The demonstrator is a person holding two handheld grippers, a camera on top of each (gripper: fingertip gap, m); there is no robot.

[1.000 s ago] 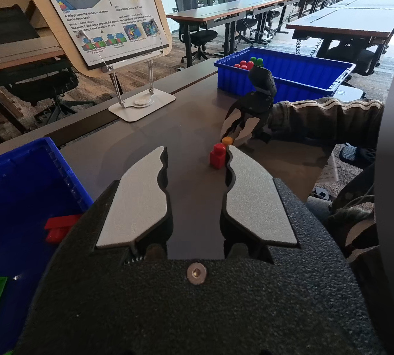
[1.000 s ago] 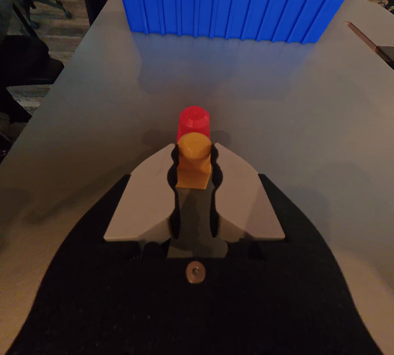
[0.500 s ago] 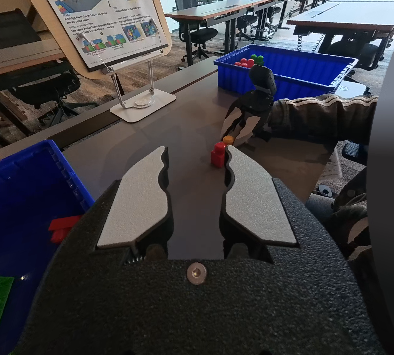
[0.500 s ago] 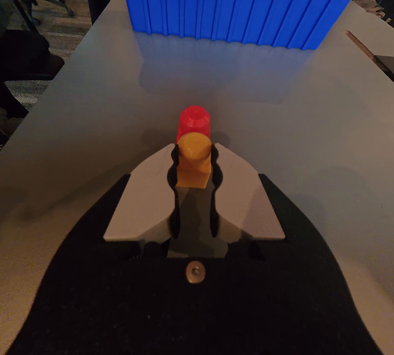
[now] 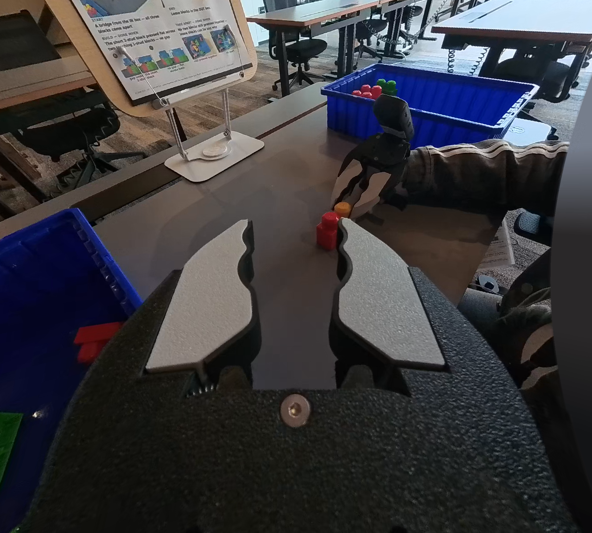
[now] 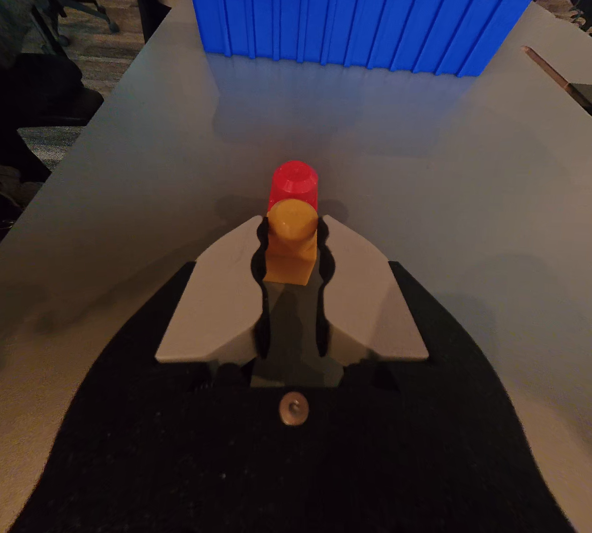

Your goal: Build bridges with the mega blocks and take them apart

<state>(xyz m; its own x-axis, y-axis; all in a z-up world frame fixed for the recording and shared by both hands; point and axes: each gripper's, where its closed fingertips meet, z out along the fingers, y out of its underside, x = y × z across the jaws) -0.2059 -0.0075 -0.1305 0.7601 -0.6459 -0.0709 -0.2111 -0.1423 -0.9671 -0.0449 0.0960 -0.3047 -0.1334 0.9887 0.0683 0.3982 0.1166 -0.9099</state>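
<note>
Pinching an orange block [image 6: 291, 247] at frame centre, right gripper [image 6: 292, 229] sets it vs. red block [image 6: 294, 183] on surface [image 6: 448, 165]; left gripper [image 5: 293, 239] spread, empty.

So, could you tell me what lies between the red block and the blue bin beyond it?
Nothing: in the right wrist view, only bare table separates the red block from the blue bin.

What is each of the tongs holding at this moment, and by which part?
The right tongs grip the orange block by its two opposite sides, beside the red block. The left tongs are open and hold nothing.
</note>
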